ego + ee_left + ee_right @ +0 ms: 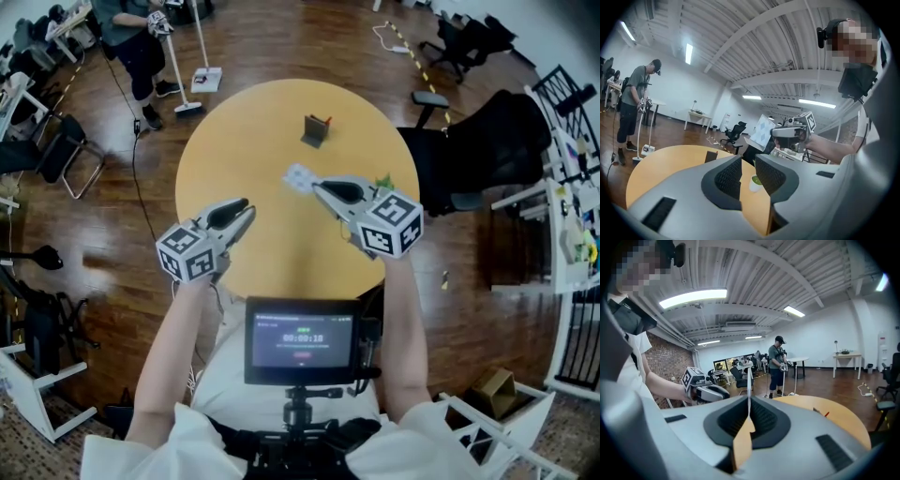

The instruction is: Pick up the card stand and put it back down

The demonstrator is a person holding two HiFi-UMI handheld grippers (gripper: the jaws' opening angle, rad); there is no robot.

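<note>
- left gripper (246, 208): bare forearm stretched forward, jaws slightly apart, nothing between them
- right gripper (319, 186): bare forearm forward, tips angled toward the left, jaws pinched on thin card (299, 176)

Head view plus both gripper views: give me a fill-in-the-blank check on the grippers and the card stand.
The right gripper is shut on a thin ____, held above the table.
The left gripper has its jaws ____, with nothing between them.
The card stand sits on the table's far side, touched by ____ gripper.
Missing: card; open; neither.
</note>
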